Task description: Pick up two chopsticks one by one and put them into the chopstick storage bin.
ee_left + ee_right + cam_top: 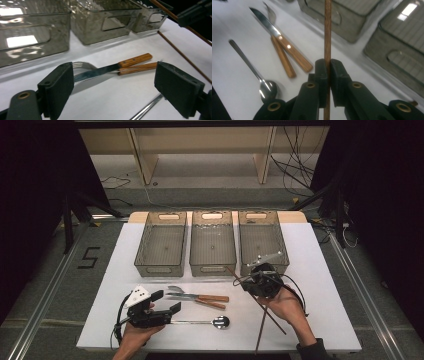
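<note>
My right gripper point(246, 281) point(329, 65) is shut on a thin brown chopstick point(327, 30) point(165, 8), which runs straight through its jaws and is held above the table. A second chopstick point(182, 55) lies on the white table. A wooden-handled knife point(185, 296) point(100, 71) point(265, 22) lies crossed over a wooden-handled fork point(175, 289) point(82, 65) at the table's middle. A steel spoon point(200, 322) point(268, 88) lies nearer the front edge. My left gripper point(166, 301) point(113, 87) stands open just over the spoon's handle, with nothing between its jaws, facing the knife and fork.
Three clear grey bins stand in a row at the back: left point(160, 268), middle point(212, 268), right point(245, 240). All look empty. The white tabletop point(320, 285) has free room at its right and left sides. Cables lie on the floor behind the table.
</note>
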`<move>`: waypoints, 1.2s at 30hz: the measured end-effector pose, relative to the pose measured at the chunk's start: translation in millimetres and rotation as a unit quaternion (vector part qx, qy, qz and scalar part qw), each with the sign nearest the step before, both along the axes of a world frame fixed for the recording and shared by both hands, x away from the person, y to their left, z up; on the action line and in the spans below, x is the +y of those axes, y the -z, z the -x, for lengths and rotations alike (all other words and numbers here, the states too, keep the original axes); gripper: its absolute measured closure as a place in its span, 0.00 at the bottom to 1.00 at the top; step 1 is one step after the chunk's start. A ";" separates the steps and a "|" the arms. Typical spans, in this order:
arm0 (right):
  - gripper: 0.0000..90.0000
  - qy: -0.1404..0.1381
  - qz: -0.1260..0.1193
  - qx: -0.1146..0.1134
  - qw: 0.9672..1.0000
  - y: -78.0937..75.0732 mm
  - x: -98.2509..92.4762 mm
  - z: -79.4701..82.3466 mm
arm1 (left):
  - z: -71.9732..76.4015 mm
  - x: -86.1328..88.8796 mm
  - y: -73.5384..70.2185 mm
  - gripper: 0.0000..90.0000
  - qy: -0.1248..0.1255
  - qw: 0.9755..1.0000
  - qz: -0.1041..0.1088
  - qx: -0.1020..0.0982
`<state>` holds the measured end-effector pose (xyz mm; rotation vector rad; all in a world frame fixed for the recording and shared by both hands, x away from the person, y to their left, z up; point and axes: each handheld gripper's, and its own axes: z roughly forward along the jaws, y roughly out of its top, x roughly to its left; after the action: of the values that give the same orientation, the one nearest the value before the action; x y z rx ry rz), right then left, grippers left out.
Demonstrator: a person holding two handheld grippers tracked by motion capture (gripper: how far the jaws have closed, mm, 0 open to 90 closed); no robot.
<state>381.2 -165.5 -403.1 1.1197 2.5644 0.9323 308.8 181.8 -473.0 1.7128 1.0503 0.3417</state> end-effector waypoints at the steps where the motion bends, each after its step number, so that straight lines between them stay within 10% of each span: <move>1: 0.95 -0.003 -0.014 -0.007 1.000 -5.3 5.2 0.3 | -0.2 -2.2 -1.6 0.18 0.004 1.000 0.005 0.004; 29: 0.95 -0.048 -0.115 -0.054 0.991 -32.4 57.7 -0.3 | -18.9 -91.7 -35.7 0.32 0.109 0.990 0.057 0.071; 36: 0.95 -0.049 -0.121 -0.059 0.990 -32.3 58.1 2.7 | -25.9 -97.3 -34.6 0.43 0.128 0.983 0.094 0.088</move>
<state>378.5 -107.4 -370.8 0.9688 2.4792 1.3213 334.6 84.6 -438.3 1.7039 0.9397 -0.0726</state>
